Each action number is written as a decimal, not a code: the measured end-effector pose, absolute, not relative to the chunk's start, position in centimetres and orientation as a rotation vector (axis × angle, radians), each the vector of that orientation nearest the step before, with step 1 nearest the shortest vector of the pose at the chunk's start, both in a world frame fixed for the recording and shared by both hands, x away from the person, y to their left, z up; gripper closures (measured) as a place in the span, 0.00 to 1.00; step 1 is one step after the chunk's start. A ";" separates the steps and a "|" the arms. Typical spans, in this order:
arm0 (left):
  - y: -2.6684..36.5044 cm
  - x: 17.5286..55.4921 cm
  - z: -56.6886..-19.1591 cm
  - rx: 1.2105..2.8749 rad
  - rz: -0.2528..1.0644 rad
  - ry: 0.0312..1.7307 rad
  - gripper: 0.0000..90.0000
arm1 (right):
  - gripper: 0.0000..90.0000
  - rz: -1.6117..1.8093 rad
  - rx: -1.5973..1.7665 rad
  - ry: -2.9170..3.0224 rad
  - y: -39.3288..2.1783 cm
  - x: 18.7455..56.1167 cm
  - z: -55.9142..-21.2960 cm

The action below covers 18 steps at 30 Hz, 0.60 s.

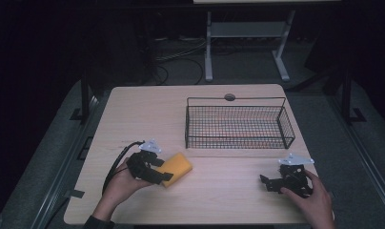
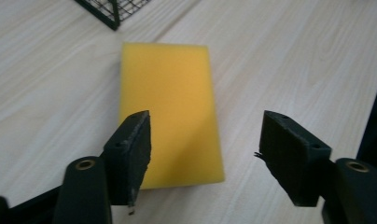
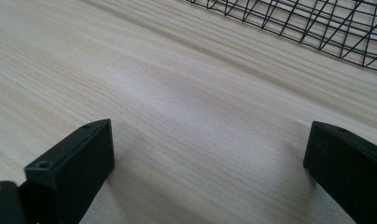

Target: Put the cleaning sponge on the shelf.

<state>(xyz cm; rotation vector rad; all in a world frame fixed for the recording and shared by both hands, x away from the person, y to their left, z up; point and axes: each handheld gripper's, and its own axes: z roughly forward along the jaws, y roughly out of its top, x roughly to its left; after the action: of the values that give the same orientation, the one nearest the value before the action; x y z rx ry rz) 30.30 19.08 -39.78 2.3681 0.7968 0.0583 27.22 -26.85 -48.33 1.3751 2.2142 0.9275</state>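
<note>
Desk, light wood grain, seen whole from the high view, with dark floor, cables and a white frame beyond its far edge. That view alone takes in both hands at once: left hand near the front-left corner, right hand near the front-right corner. Wire basket, black, stands right of centre toward the far edge; through the mesh nothing more than the desk surface can be made out. The left gripper view catches 1 corner of the basket at its top edge; the right gripper view catches a run of its mesh across its top right. Yellow sponge, a flat rectangular block, lies on the desk in the front-left part, well apart from the basket. The high view gives its place; the left gripper view gives its plain top face and square edges, lying flat on the wood. Left gripper sits at the sponge's near end, jaws standing wide; the sponge's near end lies below the gap, toward the left-hand jaw, and the pads are clear of it. Right gripper rests low over bare desk, well apart from the sponge, jaws spread wide with wood grain between them.
</note>
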 end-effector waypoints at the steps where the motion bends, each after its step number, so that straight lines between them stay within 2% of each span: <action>1: 19.1 30.4 -39.7 2.371 0.067 0.803 0.33 | 0.01 0.928 1.375 2.214 -26.8 27.2 -48.3; 13: 18.3 32.3 -39.4 2.473 0.103 0.835 0.25 | 0.01 0.927 1.375 2.214 -26.8 27.2 -48.3; 18: 17.5 33.0 -39.6 2.508 0.128 0.839 0.18 | 0.01 0.927 1.375 2.214 -26.8 27.2 -48.3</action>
<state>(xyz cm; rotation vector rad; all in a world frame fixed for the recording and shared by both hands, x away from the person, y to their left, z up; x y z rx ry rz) 33.02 17.55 -39.61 2.5084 0.8387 0.1280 27.22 -26.85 -48.34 1.3750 2.2144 0.9274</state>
